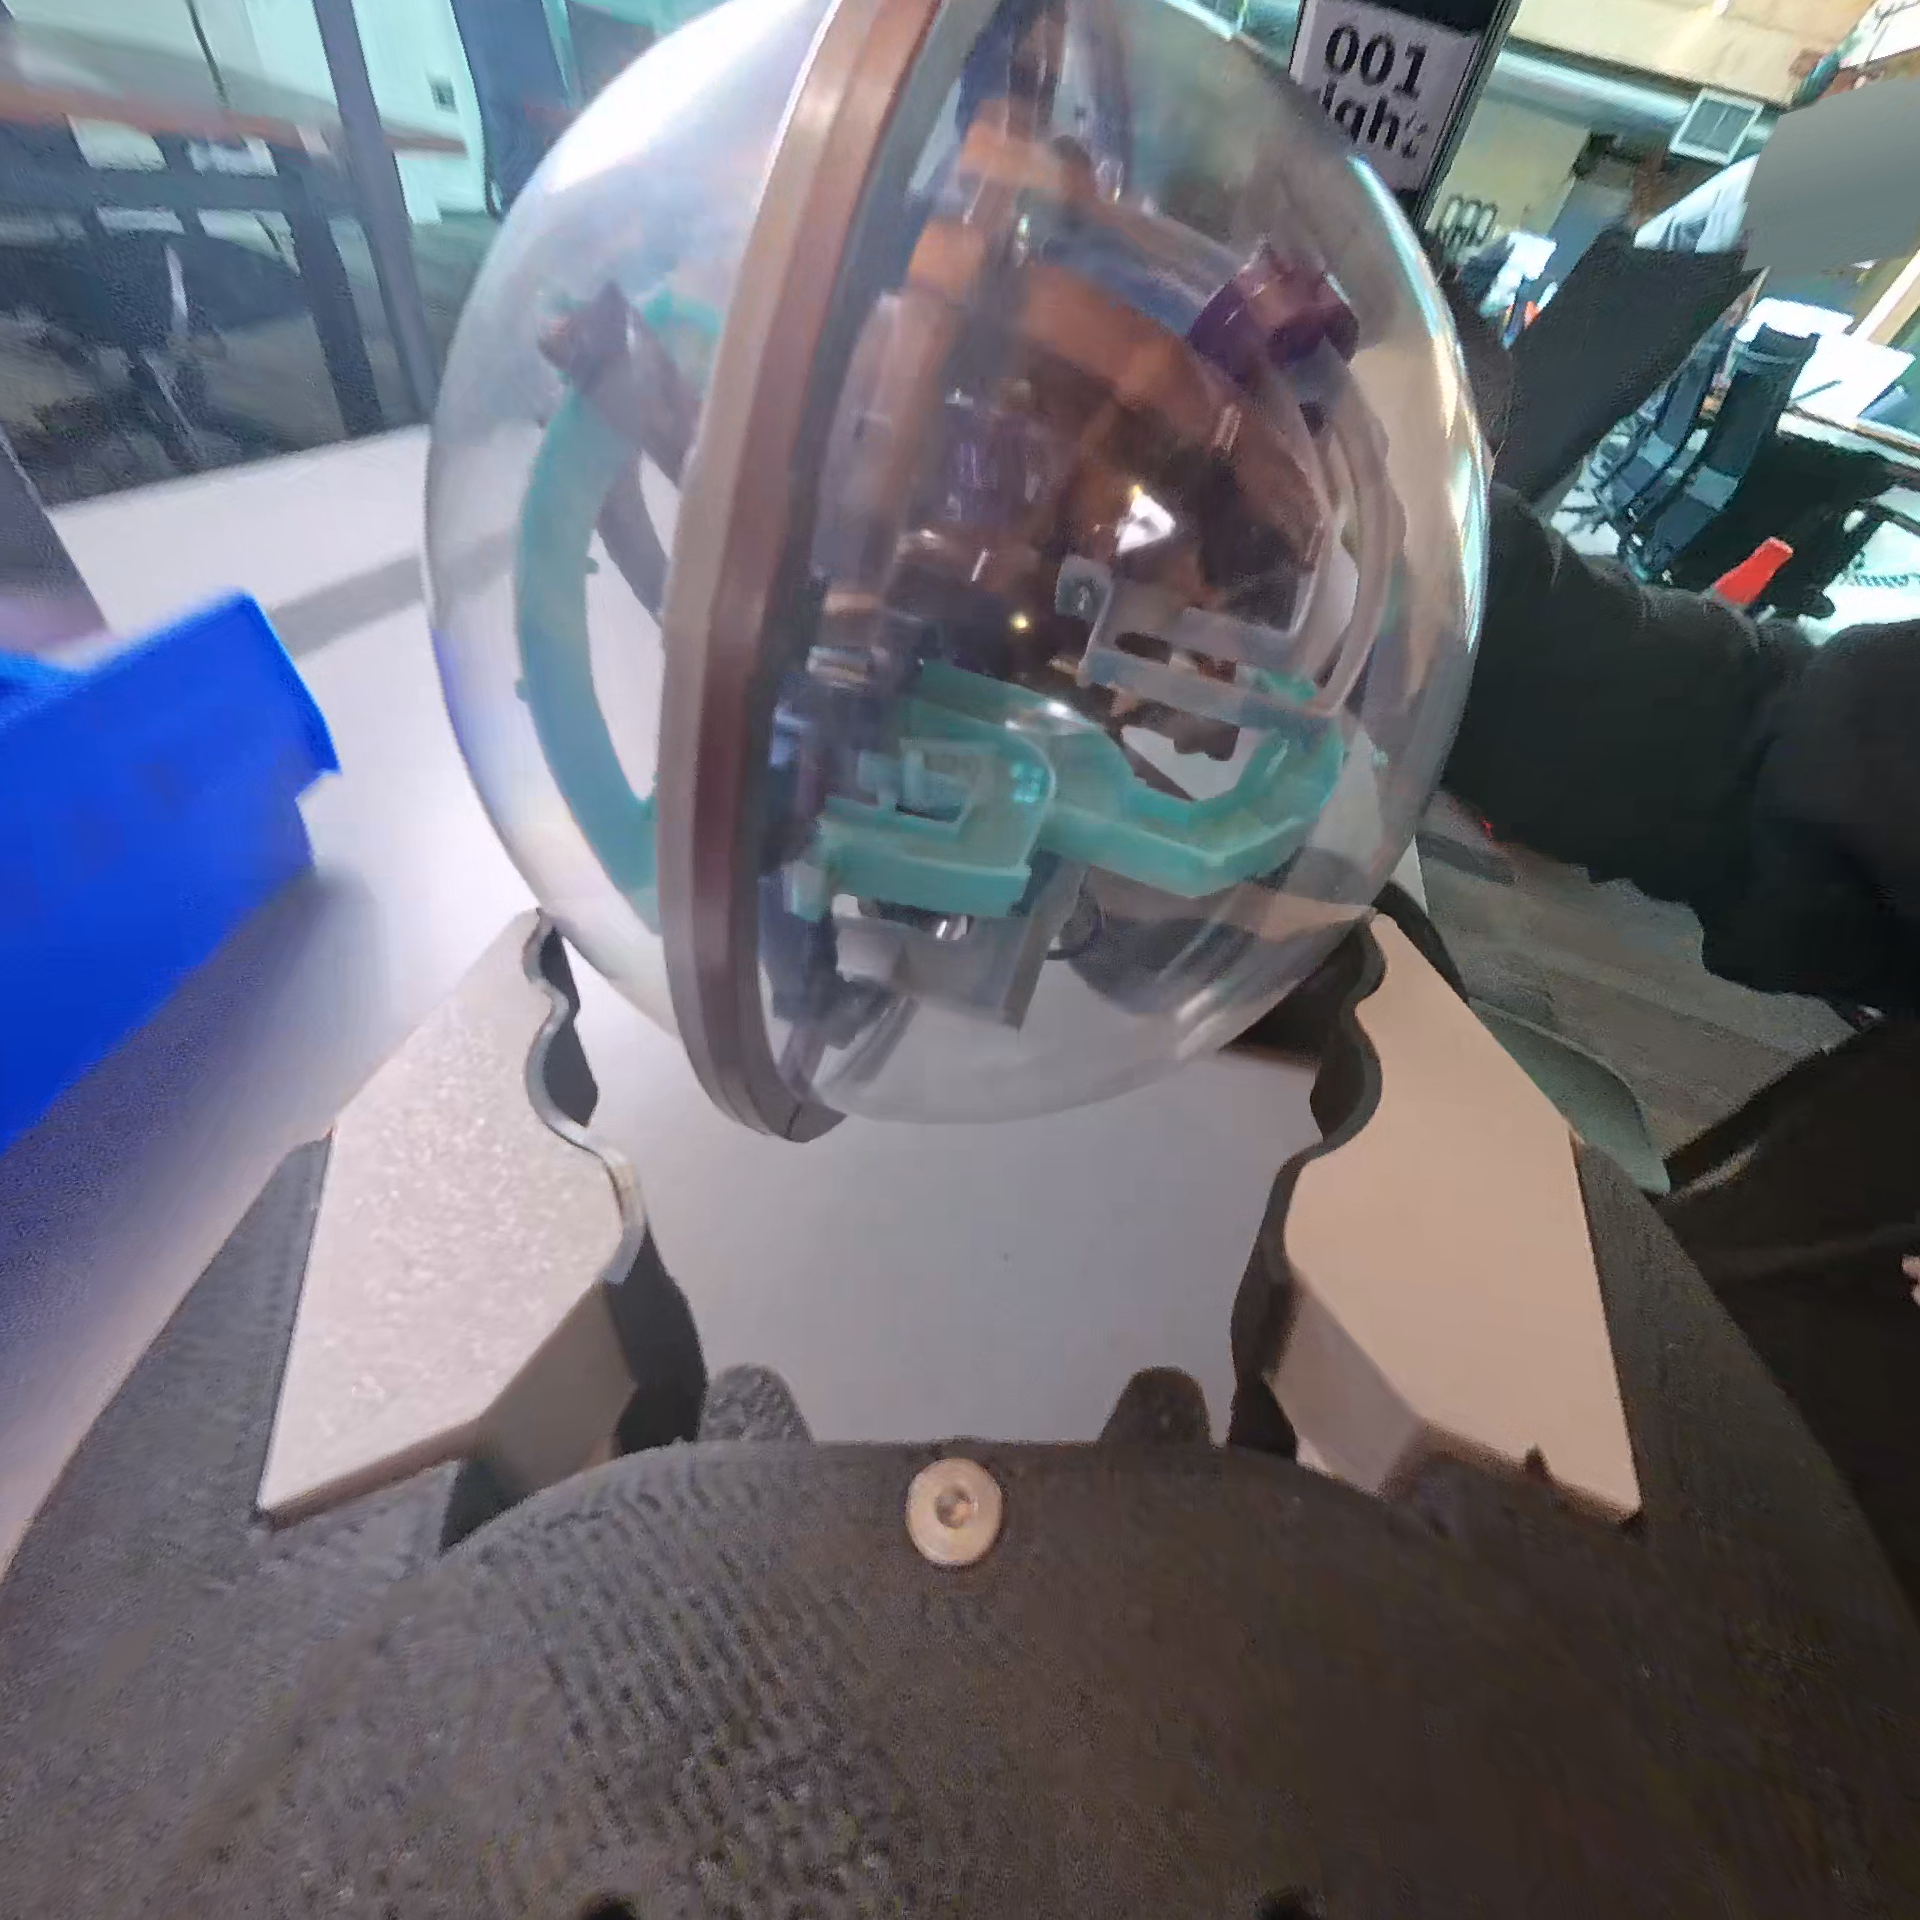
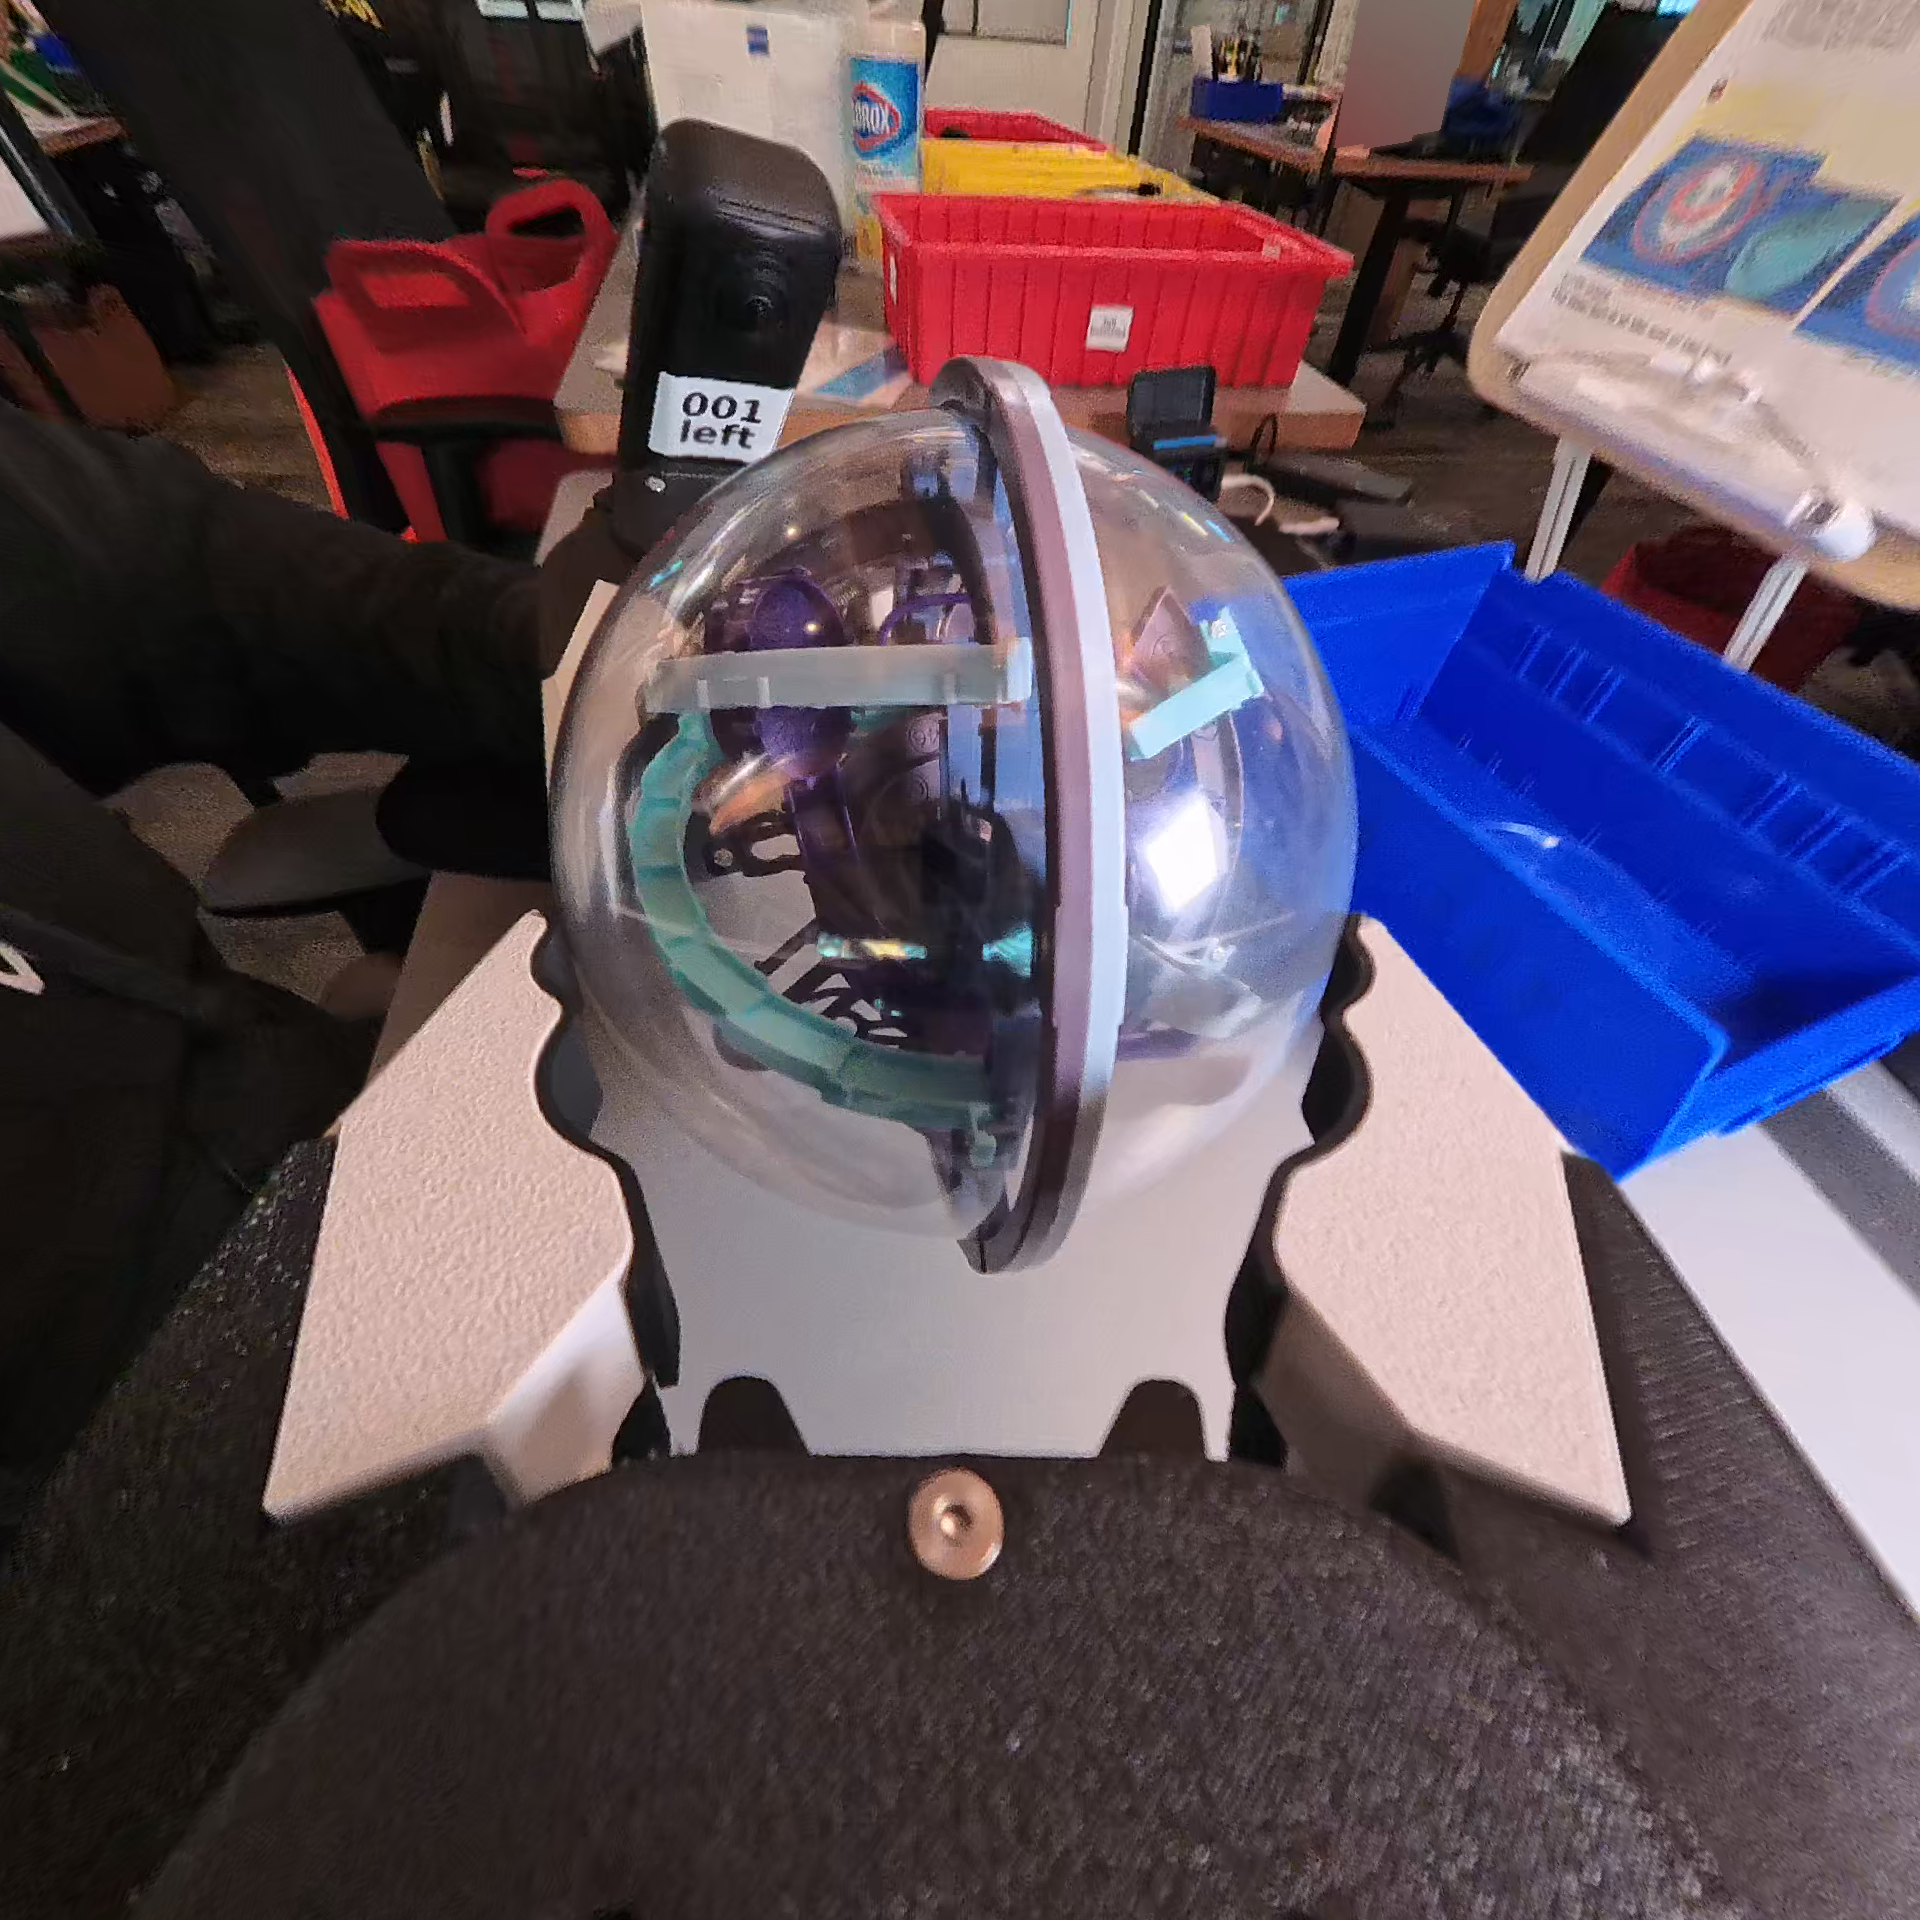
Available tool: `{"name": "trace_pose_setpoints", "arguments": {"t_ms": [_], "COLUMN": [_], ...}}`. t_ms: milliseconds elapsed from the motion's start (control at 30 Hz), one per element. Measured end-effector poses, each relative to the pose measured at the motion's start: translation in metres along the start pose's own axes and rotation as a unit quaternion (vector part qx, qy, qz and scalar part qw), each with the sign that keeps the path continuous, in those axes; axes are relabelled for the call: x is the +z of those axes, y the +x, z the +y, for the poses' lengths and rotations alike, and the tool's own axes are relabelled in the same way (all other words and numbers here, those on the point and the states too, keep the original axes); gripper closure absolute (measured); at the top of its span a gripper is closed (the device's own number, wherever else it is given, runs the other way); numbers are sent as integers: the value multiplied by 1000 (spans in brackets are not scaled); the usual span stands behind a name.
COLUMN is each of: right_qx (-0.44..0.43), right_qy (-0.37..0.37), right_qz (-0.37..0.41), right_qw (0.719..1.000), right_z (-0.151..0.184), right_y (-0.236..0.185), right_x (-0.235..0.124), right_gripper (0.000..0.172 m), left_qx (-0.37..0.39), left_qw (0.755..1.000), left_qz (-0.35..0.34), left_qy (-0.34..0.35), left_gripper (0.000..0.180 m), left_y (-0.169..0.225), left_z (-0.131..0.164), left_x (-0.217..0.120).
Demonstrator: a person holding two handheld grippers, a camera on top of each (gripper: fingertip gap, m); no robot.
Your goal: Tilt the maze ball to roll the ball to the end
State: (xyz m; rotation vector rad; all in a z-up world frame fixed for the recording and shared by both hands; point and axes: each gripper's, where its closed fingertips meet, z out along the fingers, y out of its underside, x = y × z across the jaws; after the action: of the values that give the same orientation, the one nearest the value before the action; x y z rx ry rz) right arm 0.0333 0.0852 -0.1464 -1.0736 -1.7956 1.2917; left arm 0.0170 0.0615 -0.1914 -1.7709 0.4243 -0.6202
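The maze ball (image 1: 1039, 623) is a clear sphere with a dark and grey ring around it and teal, purple and orange tracks inside. My left gripper (image 1: 951, 945) is shut on its lower part, both pads pressing on the shell. My right gripper (image 2: 951, 935) grips the same maze ball (image 2: 831, 831) from the opposite side, its pads (image 2: 556, 966) against the shell. The ring stands nearly upright in both views. The ball is held just above the white table (image 1: 914, 1247). I cannot pick out the small rolling ball inside.
A blue bin (image 1: 135, 831) lies on the table beside the ball; it also shows in the right wrist view (image 2: 1610, 831). A person's dark sleeve (image 1: 1662, 779) is at the right. Red bins (image 2: 1091, 281), a red chair (image 2: 447, 301) and a board on a stand (image 2: 1714, 260) stand behind.
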Motion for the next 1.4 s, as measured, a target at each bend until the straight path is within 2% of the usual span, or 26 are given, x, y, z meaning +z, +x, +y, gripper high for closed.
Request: {"name": "trace_pose_setpoints", "arguments": {"t_ms": [233,400,533,833,1133,1300,1400], "right_qx": [-43,-90,-111,-7,158,280,384], "right_qy": [24,28,29,63,72,63,84], "right_qz": [-2,3,10,-4,-23,-48,-80], "right_qw": [999,996,993,998,985,957,916], "right_z": [-67,-97,-110,-103,-80,-38,-4], "right_y": [6,0,-4,-7,-6,-14,-23], "right_x": [-13,-17,-17,-12,-3,8,15], "right_gripper": [34,34,34,34,34,34,36], "left_qx": [61,113,132,61,-86,-138,-140], "left_qw": [995,987,982,995,996,990,990], "left_qz": [-30,-44,-42,-30,-4,-5,-16], "left_qy": [73,108,128,77,16,0,-6], "left_gripper": [40,40,40,40,40,40,39], "left_y": [6,13,17,21,18,12,8], "left_z": [-77,-107,-117,-112,-92,-69,-46], "left_x": [-21,-36,-43,-49,-48,-44,-36]}}
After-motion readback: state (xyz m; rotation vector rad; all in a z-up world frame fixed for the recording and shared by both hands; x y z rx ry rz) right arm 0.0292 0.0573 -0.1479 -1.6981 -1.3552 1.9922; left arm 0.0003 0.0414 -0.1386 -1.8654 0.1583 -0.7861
